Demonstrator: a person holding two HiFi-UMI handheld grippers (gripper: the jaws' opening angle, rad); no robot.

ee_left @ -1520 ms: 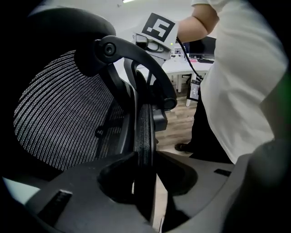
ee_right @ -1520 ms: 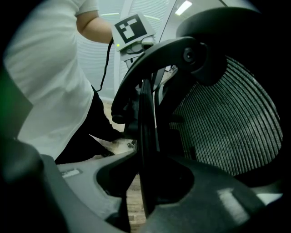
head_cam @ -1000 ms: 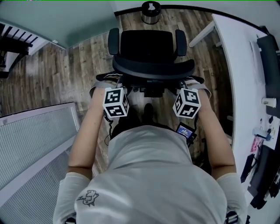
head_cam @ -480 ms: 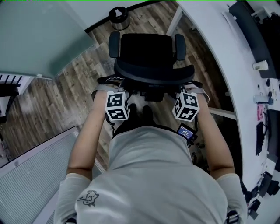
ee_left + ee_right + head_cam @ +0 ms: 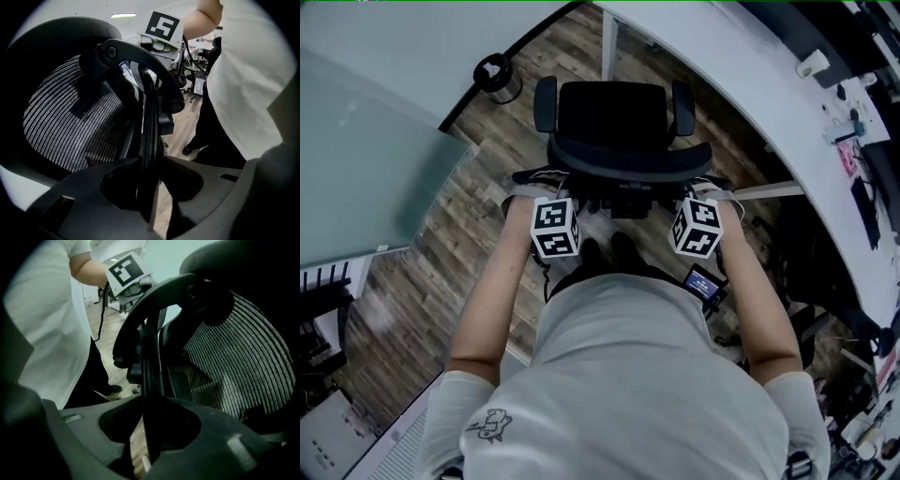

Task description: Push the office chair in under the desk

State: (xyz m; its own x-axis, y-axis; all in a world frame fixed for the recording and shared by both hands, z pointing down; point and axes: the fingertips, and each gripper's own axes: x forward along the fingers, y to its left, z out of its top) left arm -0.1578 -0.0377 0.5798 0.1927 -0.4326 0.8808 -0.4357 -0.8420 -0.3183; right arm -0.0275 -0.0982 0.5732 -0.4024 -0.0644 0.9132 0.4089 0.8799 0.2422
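Fingers (image 5: 79,201) of left gripper (image 5: 150,161) gripping chair backrest (image 5: 70,126), tips hidden overhead, desk (image 5: 722,66) cropped

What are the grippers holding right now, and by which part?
The office chair, by the thin rim of its backrest: the left gripper is clamped on the rim's left side, the right gripper on its right side.

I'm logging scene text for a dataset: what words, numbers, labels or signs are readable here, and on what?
None can be read.
Marker cubes: square patterns only, no letters.
Small lit screen: too small to read.
Shirt print: a drawing, any lettering unclear.
Desk clutter: too small to read.
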